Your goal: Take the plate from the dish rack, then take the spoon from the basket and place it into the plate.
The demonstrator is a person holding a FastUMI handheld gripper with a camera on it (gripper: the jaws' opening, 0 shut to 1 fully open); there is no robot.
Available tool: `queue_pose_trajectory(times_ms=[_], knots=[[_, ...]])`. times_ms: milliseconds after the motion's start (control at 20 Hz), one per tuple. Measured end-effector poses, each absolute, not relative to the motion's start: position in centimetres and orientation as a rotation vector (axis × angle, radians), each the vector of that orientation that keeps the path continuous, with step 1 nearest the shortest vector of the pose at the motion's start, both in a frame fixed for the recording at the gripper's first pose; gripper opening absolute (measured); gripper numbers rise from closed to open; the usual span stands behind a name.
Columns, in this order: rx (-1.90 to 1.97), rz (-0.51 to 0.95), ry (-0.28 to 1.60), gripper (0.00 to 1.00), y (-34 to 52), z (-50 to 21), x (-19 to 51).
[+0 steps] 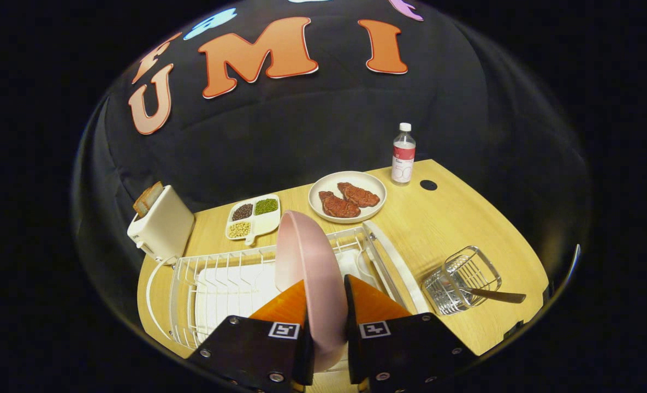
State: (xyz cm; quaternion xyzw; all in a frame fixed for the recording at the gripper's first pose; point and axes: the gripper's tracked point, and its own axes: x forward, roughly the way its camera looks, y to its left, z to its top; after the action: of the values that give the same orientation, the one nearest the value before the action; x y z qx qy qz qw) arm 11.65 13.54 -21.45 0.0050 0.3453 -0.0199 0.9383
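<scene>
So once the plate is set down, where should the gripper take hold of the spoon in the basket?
Probably by the handle of the spoon: it sticks out sideways past the rim of the tipped-over wire basket, so come from above. The gripper now pinches the pink plate.

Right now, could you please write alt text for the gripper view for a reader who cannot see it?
The gripper is shut on a pink plate held on edge above a white dish rack on a wooden table. Beside the rack, a wire basket holds a spoon.
</scene>
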Motion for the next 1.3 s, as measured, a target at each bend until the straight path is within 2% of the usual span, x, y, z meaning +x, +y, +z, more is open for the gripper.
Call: queue_pose_trajectory(times_ms=[500, 700, 950, 1300], knots=[[-0.221, -0.057, 0.61, 0.24, 14.8, -17.4, 13.4], [-0.164, -0.046, 0.598, 0.23, 15.2, -15.7, 12.8], [-0.129, -0.031, 0.576, 0.23, 14.3, -13.7, 9.5], [-0.028, -0.014, 0.599, 0.22, 12.6, -13.9, 1.3]])
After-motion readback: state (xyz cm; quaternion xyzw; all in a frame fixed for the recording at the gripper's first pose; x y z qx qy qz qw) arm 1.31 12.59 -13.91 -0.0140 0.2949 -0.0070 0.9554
